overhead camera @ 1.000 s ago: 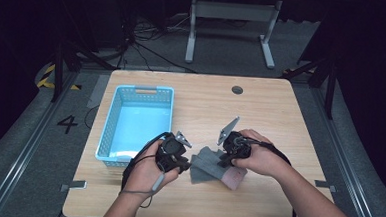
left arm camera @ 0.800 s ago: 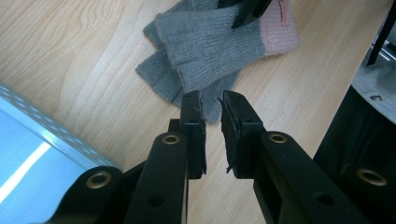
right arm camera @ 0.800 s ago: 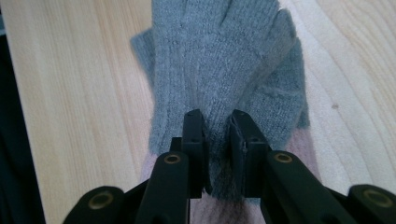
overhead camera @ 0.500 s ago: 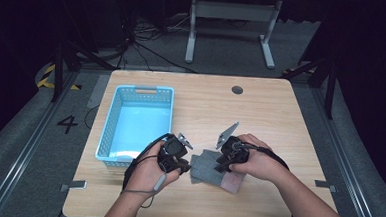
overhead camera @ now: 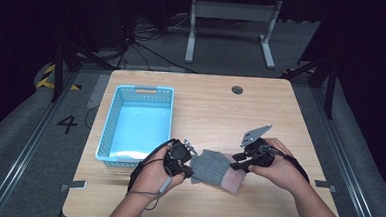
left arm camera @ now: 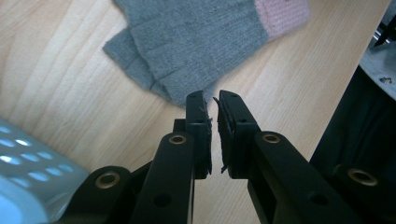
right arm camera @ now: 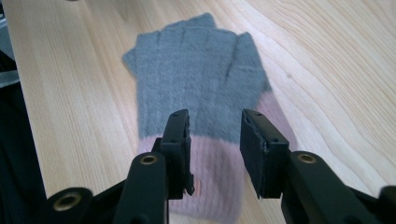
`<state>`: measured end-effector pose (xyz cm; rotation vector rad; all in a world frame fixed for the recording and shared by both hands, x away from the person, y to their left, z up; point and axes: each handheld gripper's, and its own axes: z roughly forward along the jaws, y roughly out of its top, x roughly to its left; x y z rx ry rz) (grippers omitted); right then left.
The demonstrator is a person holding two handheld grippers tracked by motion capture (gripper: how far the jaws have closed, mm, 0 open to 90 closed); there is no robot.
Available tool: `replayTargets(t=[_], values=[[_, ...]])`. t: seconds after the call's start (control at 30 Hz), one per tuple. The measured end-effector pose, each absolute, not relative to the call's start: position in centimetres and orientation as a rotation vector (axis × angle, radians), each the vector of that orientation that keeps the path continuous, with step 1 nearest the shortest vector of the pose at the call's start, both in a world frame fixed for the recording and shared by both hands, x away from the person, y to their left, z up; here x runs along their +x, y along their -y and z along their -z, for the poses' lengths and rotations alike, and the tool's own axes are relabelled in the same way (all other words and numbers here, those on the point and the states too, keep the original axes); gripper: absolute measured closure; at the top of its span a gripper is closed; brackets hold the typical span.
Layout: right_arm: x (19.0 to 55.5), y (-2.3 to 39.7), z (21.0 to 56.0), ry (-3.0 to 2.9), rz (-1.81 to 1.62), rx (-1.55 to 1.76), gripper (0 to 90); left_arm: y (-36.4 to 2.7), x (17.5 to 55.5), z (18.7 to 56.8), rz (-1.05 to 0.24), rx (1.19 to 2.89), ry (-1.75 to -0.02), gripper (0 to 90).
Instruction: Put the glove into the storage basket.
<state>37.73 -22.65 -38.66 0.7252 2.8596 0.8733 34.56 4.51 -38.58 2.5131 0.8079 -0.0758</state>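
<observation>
Two grippers work at one grey glove [overhead camera: 212,167] lying on the table [overhead camera: 206,109] beside the blue basket [overhead camera: 136,125]. Right gripper [right arm camera: 215,144] has just opened its fingers over the pink cuff, releasing it; left gripper [left arm camera: 211,135] fingers have nearly closed at the glove's fingertips, pinching nothing clearly.

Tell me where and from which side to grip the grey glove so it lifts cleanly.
Grip the pink cuff of the grey glove, coming in from the right gripper's side. The glove lies flat on the table with its cuff end toward that gripper, whose open jaws already stand over the cuff; its thick band probably holds better than the loose fingertips.
</observation>
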Motion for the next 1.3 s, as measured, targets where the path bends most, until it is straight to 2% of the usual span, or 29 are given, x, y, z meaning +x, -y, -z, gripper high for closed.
replayTargets(t=[0.33,0.57,0.83,1.13,1.27,1.3], values=[[37.9,25.4,39.1,-2.835,-0.817,0.817,63.6,-4.1,34.8,39.3,0.087,2.543,-0.815,80.5],[38.2,26.8,40.7,-2.904,-0.720,0.852,63.4,-3.7,35.0,39.9,0.109,2.558,-0.815,78.9],[37.6,26.9,41.6,-2.972,-0.672,0.809,62.5,-3.4,35.4,40.5,0.137,2.579,-0.827,74.9],[37.4,26.4,42.4,-2.999,-0.663,0.759,62.7,-3.1,35.7,40.9,0.152,2.597,-0.829,74.3],[37.4,26.4,42.7,-2.997,-0.678,0.739,65.4,-3.1,35.8,41.1,0.156,2.602,-0.833,72.9],[37.6,26.4,42.8,-2.996,-0.690,0.727,68.4,-3.0,35.8,41.3,0.169,2.619,-0.832,72.5]])
